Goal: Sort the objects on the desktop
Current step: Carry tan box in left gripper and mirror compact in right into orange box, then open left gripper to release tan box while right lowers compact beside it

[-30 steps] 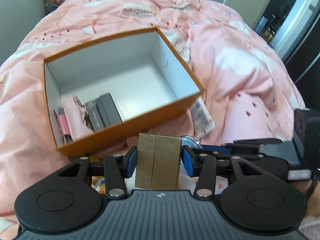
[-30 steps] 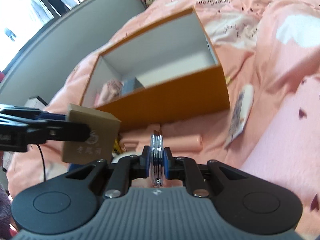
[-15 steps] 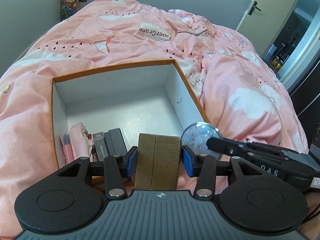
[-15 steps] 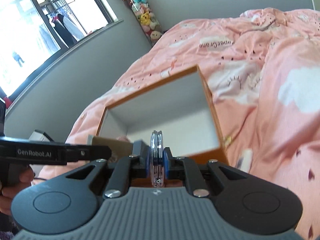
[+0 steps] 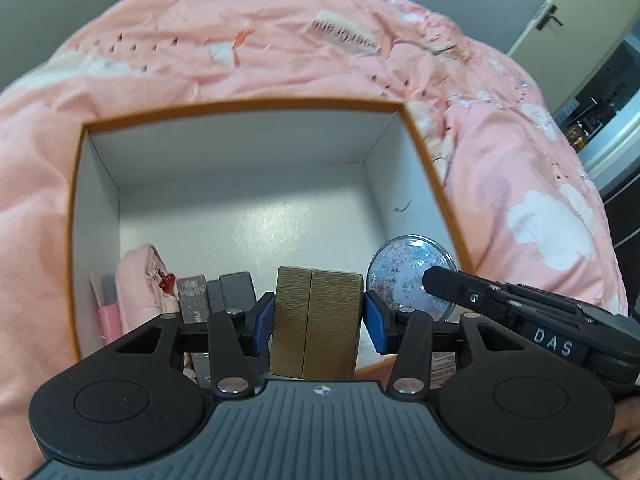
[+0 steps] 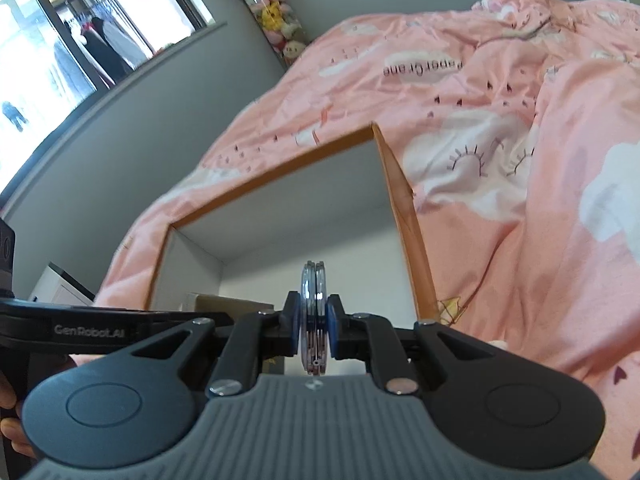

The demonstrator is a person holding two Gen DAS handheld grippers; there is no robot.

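The left gripper (image 5: 319,318) clamps a gold box (image 5: 316,320); the right gripper (image 6: 314,330) is closed on a clear glitter disc (image 6: 315,312), edge-on. Both loads hang over the orange box (image 5: 256,107) — neither is released yet. Several items already lie at its near-left wall; the white floor beyond is bare. The disc sits close to the right wall.

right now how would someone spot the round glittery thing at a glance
Find the orange box with white walls on the pink bed cover. Over its right near corner the right gripper is shut on a clear disc. It is the only round see-through thing, full of pale glitter, next to the ribbed gold box.
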